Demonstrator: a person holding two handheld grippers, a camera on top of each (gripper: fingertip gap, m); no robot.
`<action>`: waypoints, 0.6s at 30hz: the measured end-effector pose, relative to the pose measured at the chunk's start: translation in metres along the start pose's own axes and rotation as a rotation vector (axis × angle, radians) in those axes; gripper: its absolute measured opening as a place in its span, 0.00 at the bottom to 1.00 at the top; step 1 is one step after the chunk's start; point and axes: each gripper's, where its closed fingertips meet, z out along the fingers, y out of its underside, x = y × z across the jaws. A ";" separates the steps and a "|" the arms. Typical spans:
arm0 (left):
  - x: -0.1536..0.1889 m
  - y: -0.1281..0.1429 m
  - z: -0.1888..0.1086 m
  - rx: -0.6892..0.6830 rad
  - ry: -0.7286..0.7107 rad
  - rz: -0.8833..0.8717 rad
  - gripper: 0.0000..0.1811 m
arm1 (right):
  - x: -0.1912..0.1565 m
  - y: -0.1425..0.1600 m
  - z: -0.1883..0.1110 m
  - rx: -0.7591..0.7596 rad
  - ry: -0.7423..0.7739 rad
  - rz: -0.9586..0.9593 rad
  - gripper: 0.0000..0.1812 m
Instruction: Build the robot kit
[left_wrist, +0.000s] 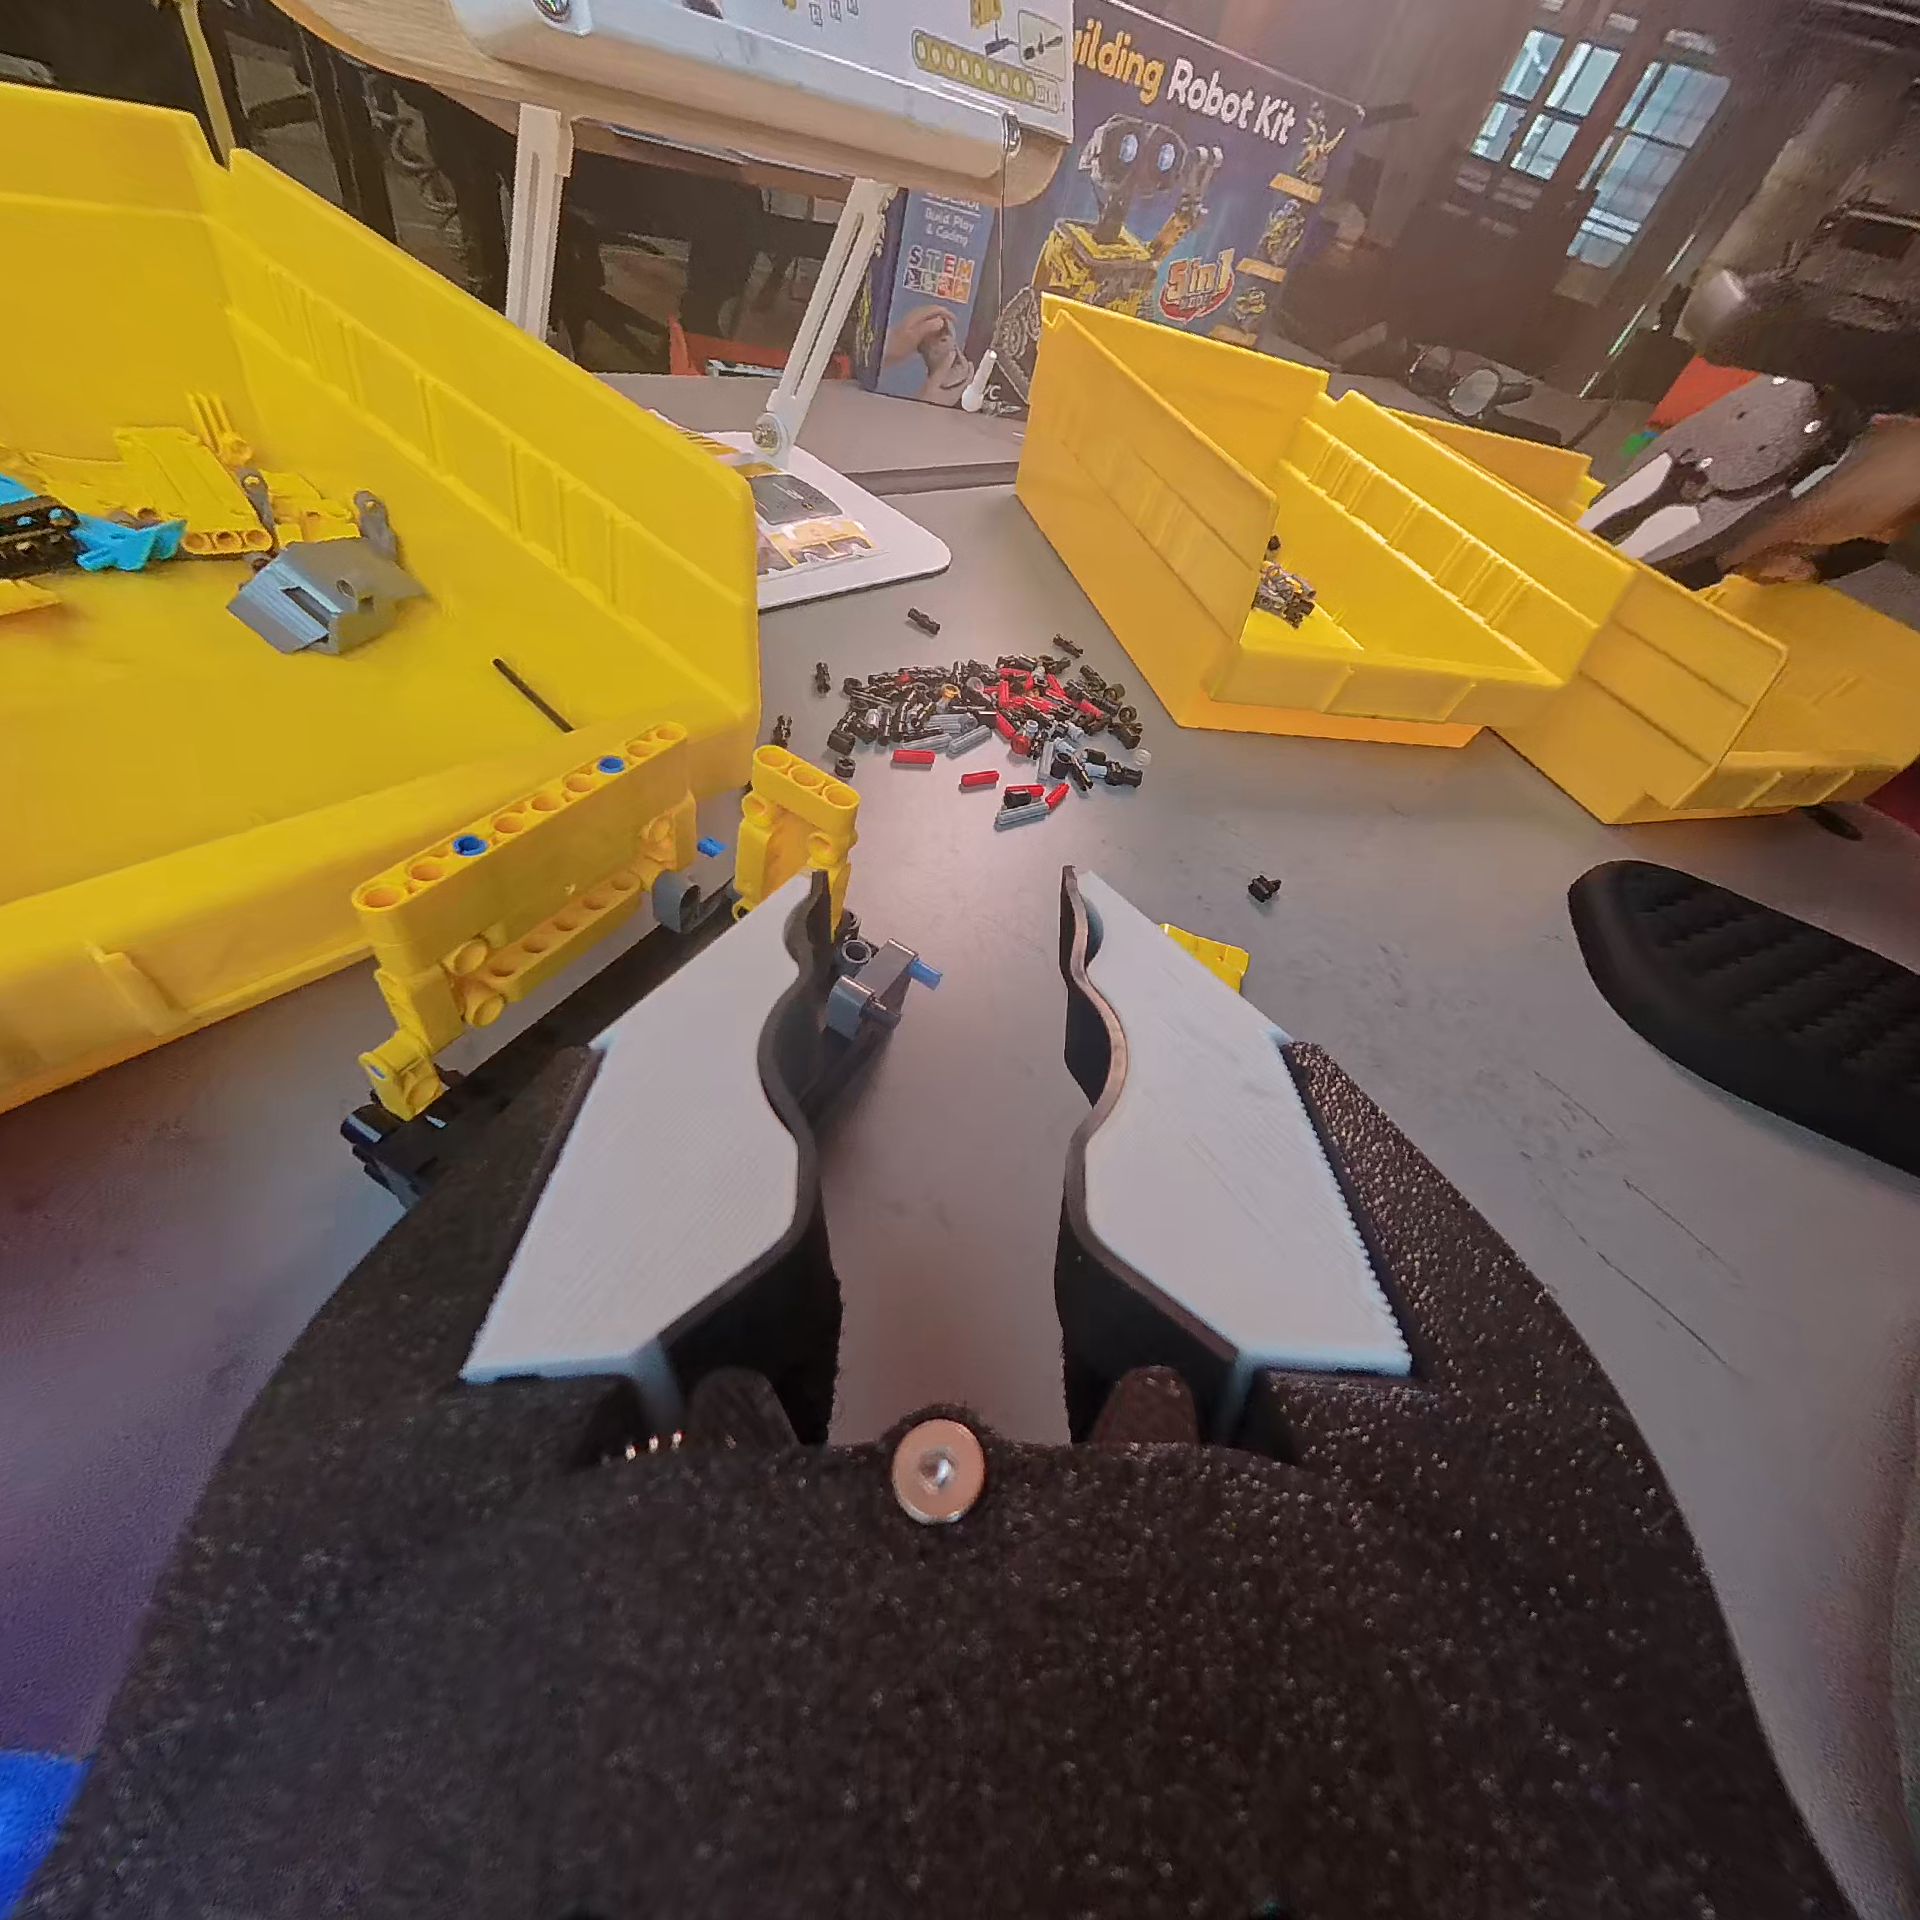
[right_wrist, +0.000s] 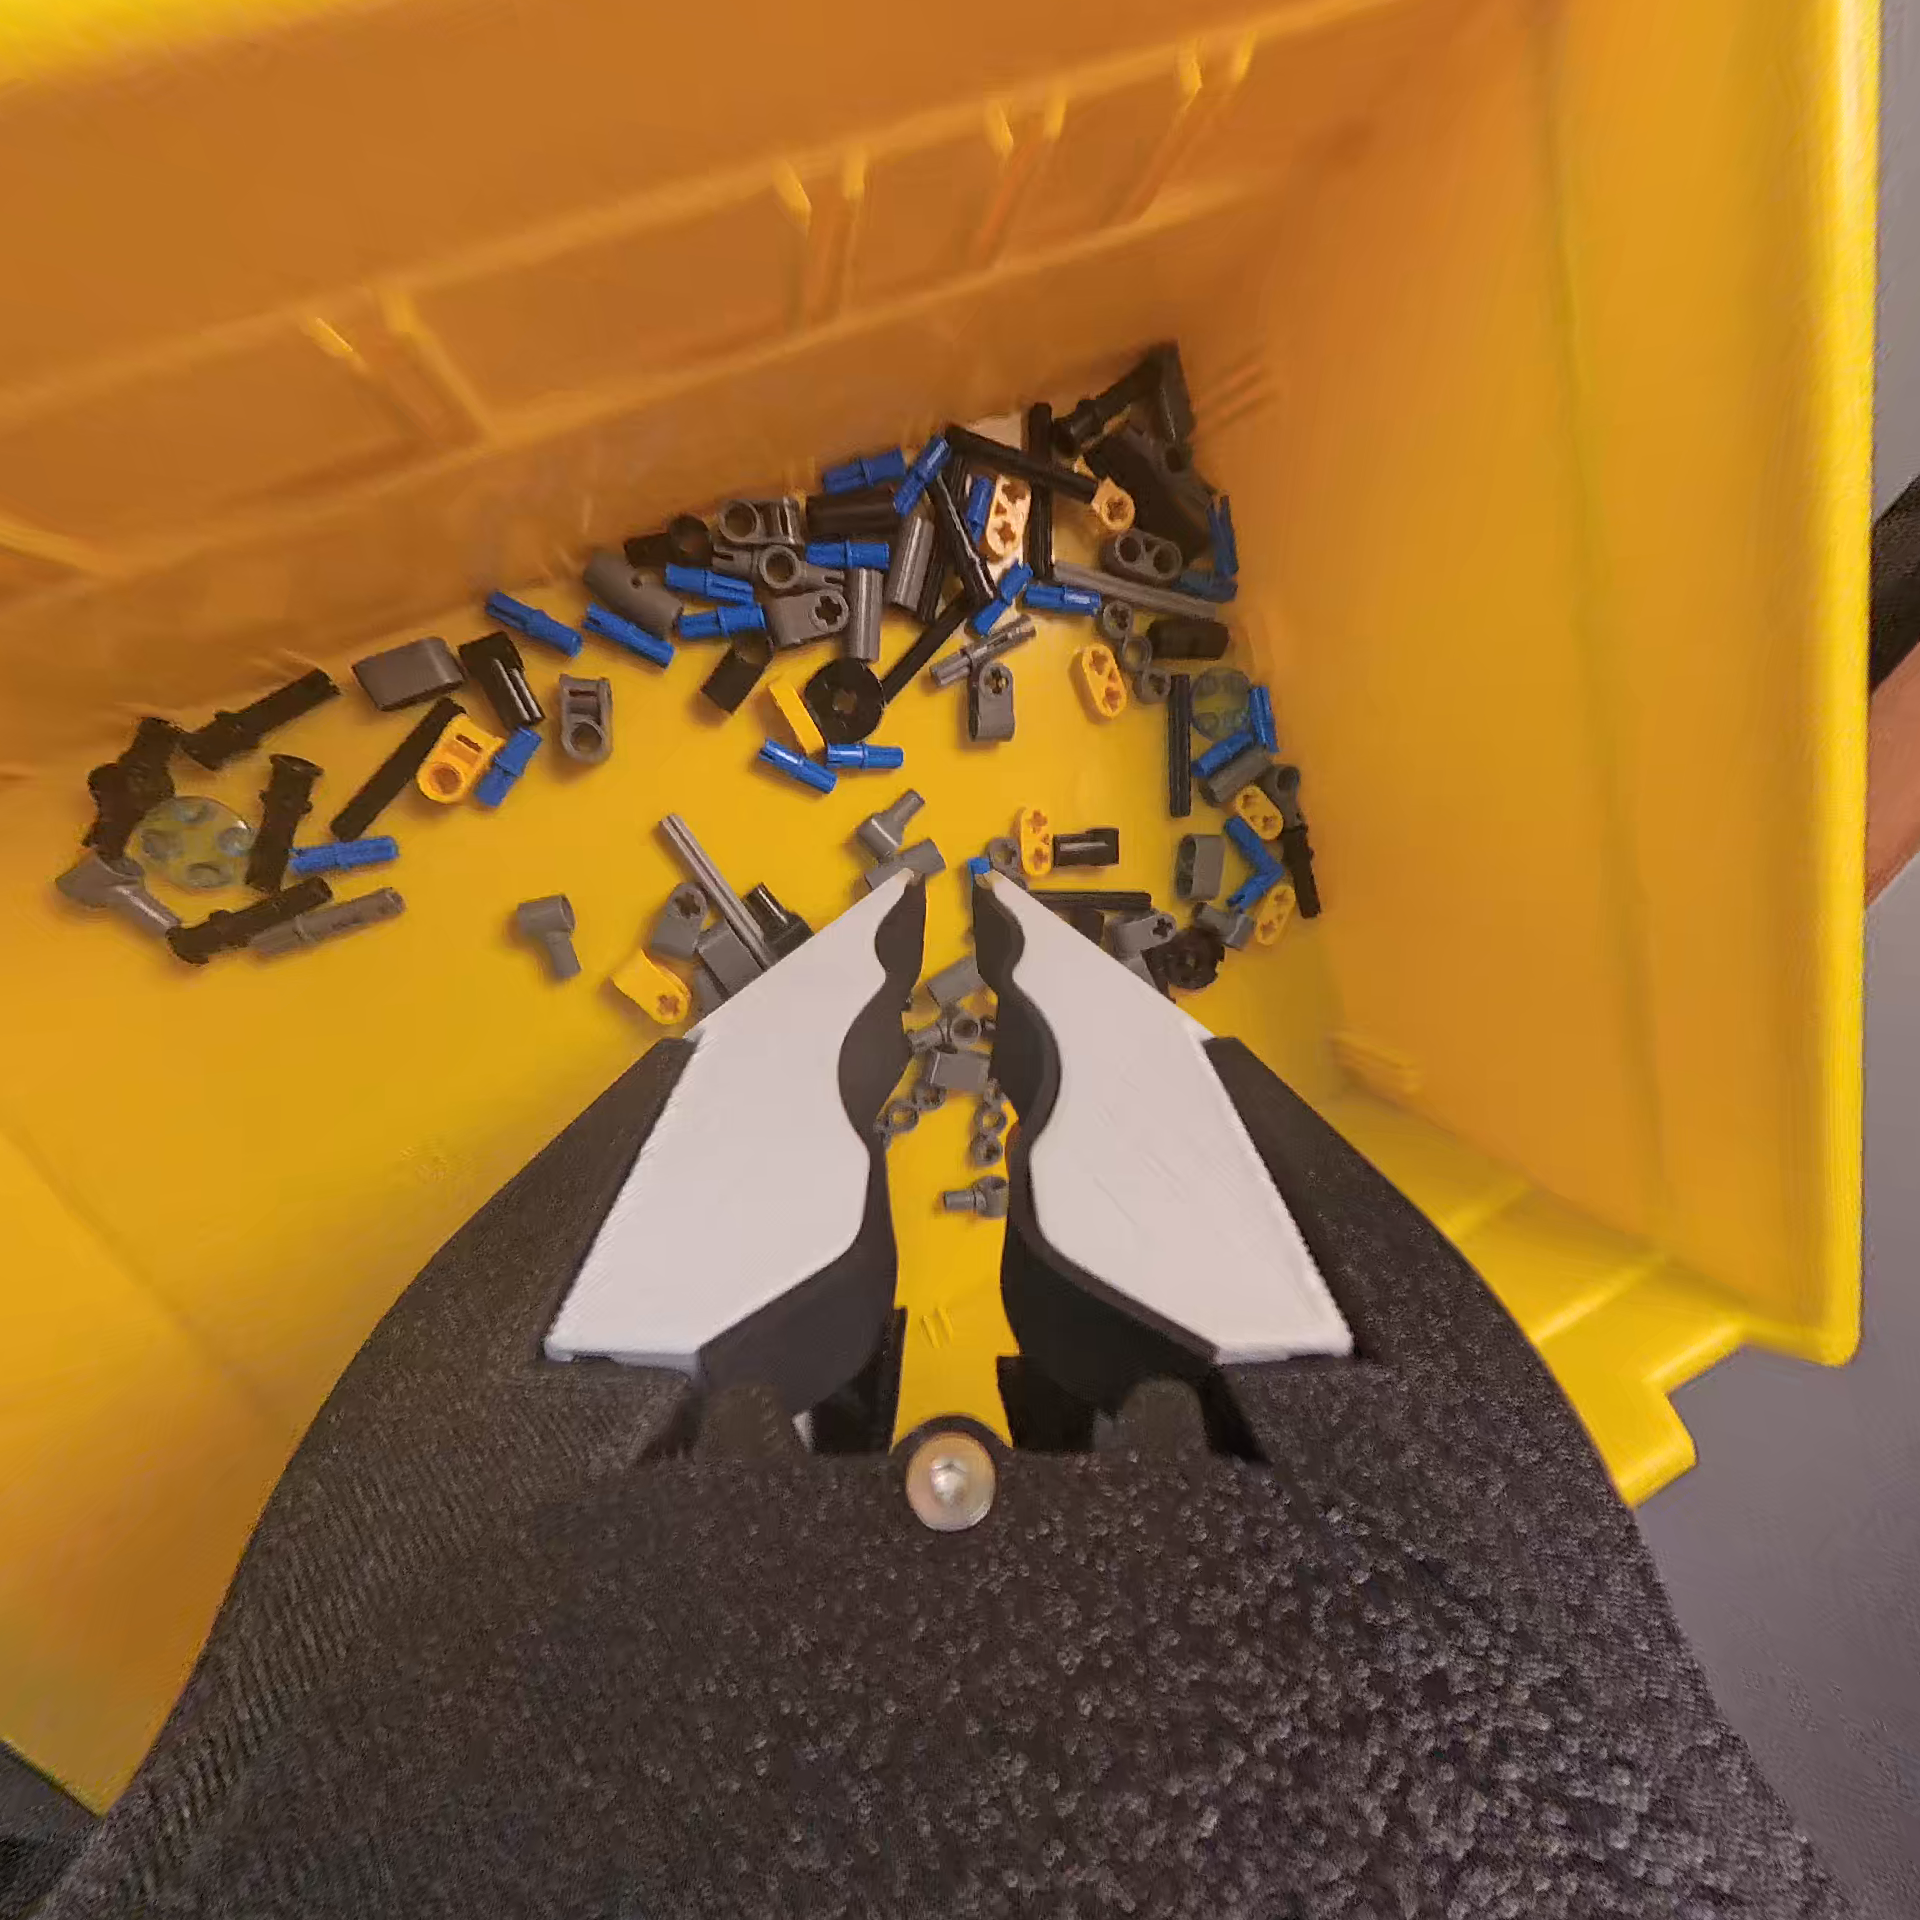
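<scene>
Black felt-covered body of the left gripper (left_wrist: 945, 904) fills the bottom of its view, jaws spread wide and holding nothing; it hovers low over the grey table (left_wrist: 1351, 1039); a small grey connector with a blue pin (left_wrist: 878, 982) lies just inside the left finger at about 11 o'clock from the gap, its long axis slanting toward 2 o'clock; whether the finger touches it I cannot tell. At 10 o'clock stands a yellow beam assembly (left_wrist: 520, 883), leaning against the front lip of a large yellow bin (left_wrist: 623, 499); at 12 o'clock, farther off, lies a loose pile of black, red and grey pins (left_wrist: 987, 717); a single black pin (left_wrist: 1263, 888) sits at 1 o'clock; at 2 o'clock are smaller yellow bins (left_wrist: 1143, 488).

Reaching into another yellow bin (right_wrist: 1455, 623), the right gripper (right_wrist: 948, 881) has its jaws nearly together, a narrow slit between the tips; nothing is visibly pinched. Small grey connectors (right_wrist: 951, 1049) lie on the bin floor under the slit; blue pins (right_wrist: 717, 582) and black axles (right_wrist: 966, 520) scatter from 10 to 1 o'clock; a grey axle (right_wrist: 707, 862) lies at 10 o'clock, nearest the left fingertip.
</scene>
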 end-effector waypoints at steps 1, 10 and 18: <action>0.000 0.000 0.000 0.000 -0.001 0.002 0.23 | -0.004 -0.008 0.001 0.030 -0.026 -0.007 0.05; 0.000 0.000 -0.001 0.004 -0.001 -0.003 0.23 | -0.028 -0.013 0.016 -0.030 -0.158 -0.087 0.10; 0.000 0.000 0.000 -0.001 0.005 -0.003 0.23 | -0.033 -0.014 0.018 -0.023 -0.197 -0.099 0.08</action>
